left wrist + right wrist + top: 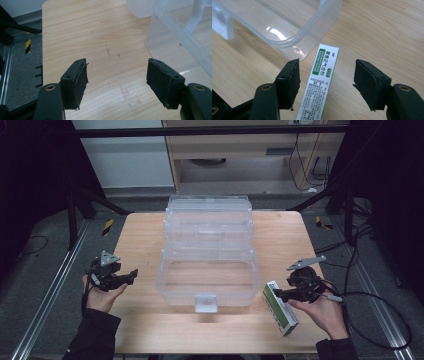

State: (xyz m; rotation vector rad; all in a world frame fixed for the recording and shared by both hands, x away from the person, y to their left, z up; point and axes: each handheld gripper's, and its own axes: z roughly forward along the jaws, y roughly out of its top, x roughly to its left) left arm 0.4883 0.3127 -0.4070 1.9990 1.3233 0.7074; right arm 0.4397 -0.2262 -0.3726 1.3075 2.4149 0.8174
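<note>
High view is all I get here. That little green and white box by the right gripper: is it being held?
Observer: No. In the right gripper view the box lies flat on the table between the open jaws of the right gripper, and the pads stand clear of it.
Operator: What is printed on it?
Observer: A green label panel with white characters, then rows of small black print on white.
Operator: And the left gripper, anything in it?
Observer: Nothing. The left gripper view shows the left gripper open over bare wood of the table, with the clear plastic bin off to one side.
</note>
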